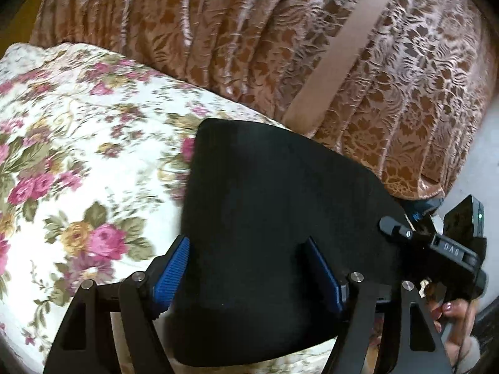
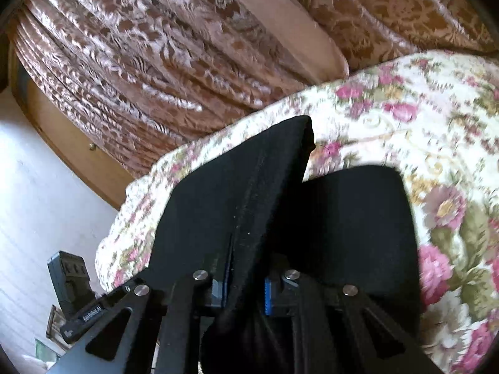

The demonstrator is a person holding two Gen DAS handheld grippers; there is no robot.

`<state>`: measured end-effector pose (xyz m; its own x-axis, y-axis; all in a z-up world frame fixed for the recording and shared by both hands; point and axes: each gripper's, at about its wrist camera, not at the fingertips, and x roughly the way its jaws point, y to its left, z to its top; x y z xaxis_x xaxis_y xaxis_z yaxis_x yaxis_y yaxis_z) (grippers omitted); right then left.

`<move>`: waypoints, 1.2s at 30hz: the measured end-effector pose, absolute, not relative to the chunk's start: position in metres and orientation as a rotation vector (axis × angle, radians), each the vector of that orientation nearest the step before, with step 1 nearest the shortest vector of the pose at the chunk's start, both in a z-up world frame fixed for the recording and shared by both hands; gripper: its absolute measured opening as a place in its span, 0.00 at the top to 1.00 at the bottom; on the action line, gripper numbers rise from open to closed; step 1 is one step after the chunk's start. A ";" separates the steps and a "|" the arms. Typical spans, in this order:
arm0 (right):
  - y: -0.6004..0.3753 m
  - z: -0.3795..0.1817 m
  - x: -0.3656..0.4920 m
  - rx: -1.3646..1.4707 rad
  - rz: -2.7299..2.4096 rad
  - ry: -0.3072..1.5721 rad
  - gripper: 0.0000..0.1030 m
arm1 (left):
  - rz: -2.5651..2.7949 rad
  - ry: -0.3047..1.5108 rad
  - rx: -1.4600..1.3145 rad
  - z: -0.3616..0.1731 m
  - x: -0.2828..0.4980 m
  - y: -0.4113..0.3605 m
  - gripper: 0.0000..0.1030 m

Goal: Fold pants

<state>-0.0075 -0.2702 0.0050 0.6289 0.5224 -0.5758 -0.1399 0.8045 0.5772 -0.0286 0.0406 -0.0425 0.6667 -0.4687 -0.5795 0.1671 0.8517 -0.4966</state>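
Right gripper (image 2: 244, 286) pinching black pants (image 2: 352, 218), folded flat, floral bedspread (image 2: 405, 109)

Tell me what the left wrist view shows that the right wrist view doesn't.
Left wrist only: the open left gripper over the black pants, a hand on the other tool, a plain pinkish band across the brown patterned cover.
Right wrist only: the right gripper shut on a raised fold of pants, and a wooden frame.
Both: the pants, floral bedspread, brown cover.
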 end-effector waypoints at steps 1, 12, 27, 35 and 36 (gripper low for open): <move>-0.275 0.011 -0.009 0.521 0.390 0.795 0.86 | -0.380 0.764 -0.416 -0.040 -0.029 0.035 0.27; -0.320 0.008 -0.020 0.570 0.306 0.799 0.86 | -0.450 0.752 -0.196 -0.026 -0.033 -0.026 0.25; -0.330 -0.041 -0.018 0.650 0.275 0.851 0.85 | -0.395 0.764 -0.045 -0.039 -0.030 -0.052 0.14; -0.327 -0.040 -0.020 0.627 0.258 0.852 0.85 | -0.379 0.783 -0.045 -0.037 -0.028 -0.052 0.14; -0.326 -0.040 -0.020 0.625 0.257 0.853 0.85 | -0.377 0.786 -0.047 -0.036 -0.028 -0.051 0.14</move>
